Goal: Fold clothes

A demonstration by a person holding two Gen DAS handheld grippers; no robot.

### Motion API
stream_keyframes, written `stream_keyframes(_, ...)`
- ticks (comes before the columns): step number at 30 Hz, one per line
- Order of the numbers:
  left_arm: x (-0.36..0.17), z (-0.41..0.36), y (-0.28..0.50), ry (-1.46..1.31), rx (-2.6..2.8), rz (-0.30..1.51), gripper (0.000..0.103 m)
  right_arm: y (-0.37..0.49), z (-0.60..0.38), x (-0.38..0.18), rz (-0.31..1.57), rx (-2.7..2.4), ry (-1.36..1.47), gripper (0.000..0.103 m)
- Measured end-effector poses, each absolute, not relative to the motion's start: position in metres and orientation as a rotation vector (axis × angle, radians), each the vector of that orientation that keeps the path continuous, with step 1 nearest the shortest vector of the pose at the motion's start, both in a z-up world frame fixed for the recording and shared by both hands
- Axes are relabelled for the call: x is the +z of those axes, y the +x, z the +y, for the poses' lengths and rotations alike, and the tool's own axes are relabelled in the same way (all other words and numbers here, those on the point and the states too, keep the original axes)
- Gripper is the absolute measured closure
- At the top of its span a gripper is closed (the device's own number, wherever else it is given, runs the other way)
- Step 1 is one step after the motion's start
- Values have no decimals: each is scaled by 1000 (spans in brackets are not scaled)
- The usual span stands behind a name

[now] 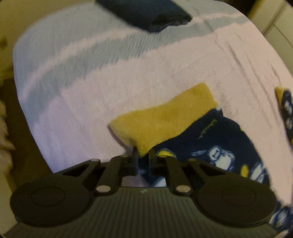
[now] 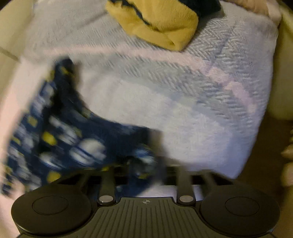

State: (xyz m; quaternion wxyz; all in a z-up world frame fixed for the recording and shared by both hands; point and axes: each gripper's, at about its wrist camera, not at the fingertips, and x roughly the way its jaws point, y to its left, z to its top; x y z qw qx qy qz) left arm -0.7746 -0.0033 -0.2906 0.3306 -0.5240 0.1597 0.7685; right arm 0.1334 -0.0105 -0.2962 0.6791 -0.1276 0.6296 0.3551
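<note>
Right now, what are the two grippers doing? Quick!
Left gripper: closed on the yellow cuff of the fleece garment.
Right gripper: closed on the garment's navy printed edge.

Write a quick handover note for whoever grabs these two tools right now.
Left tool: shut on the yellow cuff of the navy printed garment.
Right tool: shut on the same navy fabric; that view is blurred.
Garment lies on the pale blanket, held at two points. A dark folded item sits at the far edge.
Left: make the fold, flatten, set aside.
</note>
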Motion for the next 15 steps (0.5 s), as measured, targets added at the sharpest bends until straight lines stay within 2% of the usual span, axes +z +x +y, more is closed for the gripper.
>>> stream_keyframes(4,-291,-5,-787,-1476,1971,475,88,130,-11,-296,1407,729,-340,92)
stream_keyframes(5,-289,-4,-789,-1498,1960,498,86,129,-9,-291,1409,724,-344,78)
stream_keyframes(6,-283,0,-786,-1483,1955,560,80,128,-6,-283,1407,729,-373,69)
stream_keyframes(7,-274,4,-782,-1451,1952,638,70,127,-2,-275,1403,735,-402,51)
stream_keyframes(8,-264,7,-777,-1402,1961,709,69,126,0,-265,1379,747,-438,47)
stream_keyframes(9,-255,10,-772,-1356,1968,768,69,126,3,-254,1347,760,-441,47)
stream_keyframes(11,-240,15,-768,-1316,1968,761,69,126,8,-231,1284,785,-445,47)
stream_keyframes(15,-226,52,-751,-1371,1900,513,68,130,37,-207,1267,879,-300,47)
